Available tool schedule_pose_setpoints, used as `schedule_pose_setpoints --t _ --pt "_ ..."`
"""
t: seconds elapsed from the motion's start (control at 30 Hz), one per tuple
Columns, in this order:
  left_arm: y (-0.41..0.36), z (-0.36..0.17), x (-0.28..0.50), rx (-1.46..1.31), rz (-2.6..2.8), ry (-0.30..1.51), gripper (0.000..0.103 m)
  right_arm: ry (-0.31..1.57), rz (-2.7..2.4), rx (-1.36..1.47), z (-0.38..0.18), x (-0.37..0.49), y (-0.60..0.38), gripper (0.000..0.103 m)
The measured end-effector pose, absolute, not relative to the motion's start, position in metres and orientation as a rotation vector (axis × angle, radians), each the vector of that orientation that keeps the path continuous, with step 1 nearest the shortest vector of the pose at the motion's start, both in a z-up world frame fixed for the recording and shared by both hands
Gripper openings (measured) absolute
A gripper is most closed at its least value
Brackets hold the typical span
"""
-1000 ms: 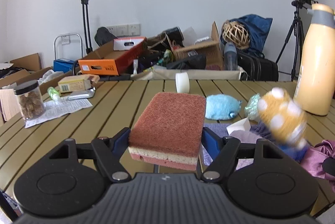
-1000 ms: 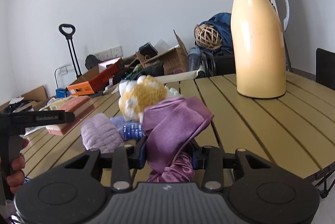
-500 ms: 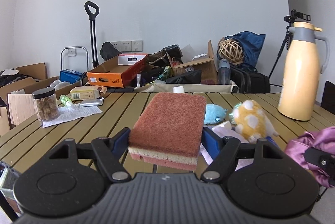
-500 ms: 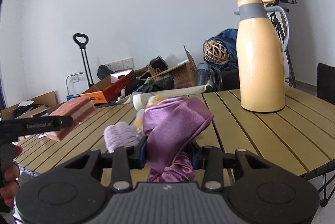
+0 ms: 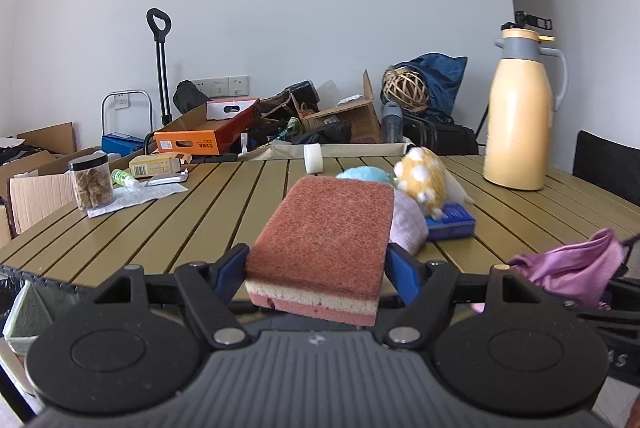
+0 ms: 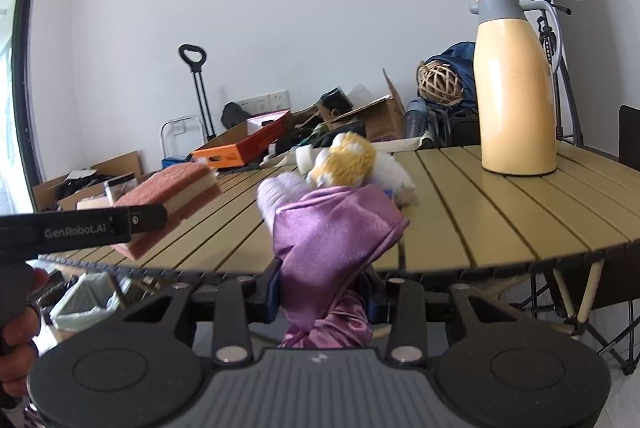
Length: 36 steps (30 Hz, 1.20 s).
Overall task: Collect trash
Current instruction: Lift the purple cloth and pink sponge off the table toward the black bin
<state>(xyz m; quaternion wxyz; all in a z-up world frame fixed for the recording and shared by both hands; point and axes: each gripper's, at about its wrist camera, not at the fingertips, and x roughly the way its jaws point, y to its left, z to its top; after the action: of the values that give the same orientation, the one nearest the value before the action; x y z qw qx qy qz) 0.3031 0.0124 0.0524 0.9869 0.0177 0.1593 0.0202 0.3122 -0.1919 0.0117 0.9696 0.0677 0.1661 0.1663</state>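
- Left wrist view: the left gripper [image 5: 318, 260] is clamped on a red-topped sponge [image 5: 324, 240], its blue pads pressing the two long sides. The sponge lies flat, scouring face up, and is carried clear of the slatted table [image 5: 180, 220], near its front edge.
- Left wrist view, table: a yellow plush toy [image 5: 420, 178], a blue plush toy [image 5: 362, 174], a pale purple soft thing [image 5: 406, 228] and a blue packet [image 5: 452, 222] sit bunched together beyond the sponge. A tall yellow thermos [image 5: 518, 124] stands upright well apart at the right; a jar [image 5: 90, 180] rests on paper at the left.
- Right wrist view: the right gripper [image 6: 322, 294] is closed tight on a bunched purple cloth [image 6: 332, 240], which bulges above the jaws and hangs below them. The narrow pinch suits limp fabric.
- Right wrist view, lower left: a bin lined with a pale bag [image 6: 86, 302] shows below the table edge, under the held sponge. I judge both loads are meant for it, so each is held off the table, ready to drop.
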Motion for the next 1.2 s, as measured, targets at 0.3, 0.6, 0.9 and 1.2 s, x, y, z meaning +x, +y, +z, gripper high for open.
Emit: schedule_pose_setpoints --t 0.3,0.6,0.9,1.2 --pt "0.013 0.034 0.258 0.041 0.016 0.369 0.074 0.425 0.374 0.102 -0.008 0.283 -0.182 0.037" --pt "0.017 -0.006 0.236 0.087 0.02 0.485 0.074 0.551 0.376 0.044 -0.037 0.266 -0.178 0.037" --pt "0.027 -0.048 0.238 0.118 0.051 0.622 0.074 0.71 0.347 -0.012 -0.074 0.265 -0.178 0.037" --pt "0.044 -0.081 0.256 0.126 0.148 0.749 0.074 0.823 0.299 -0.028 -0.106 0.273 -0.186 0.037"
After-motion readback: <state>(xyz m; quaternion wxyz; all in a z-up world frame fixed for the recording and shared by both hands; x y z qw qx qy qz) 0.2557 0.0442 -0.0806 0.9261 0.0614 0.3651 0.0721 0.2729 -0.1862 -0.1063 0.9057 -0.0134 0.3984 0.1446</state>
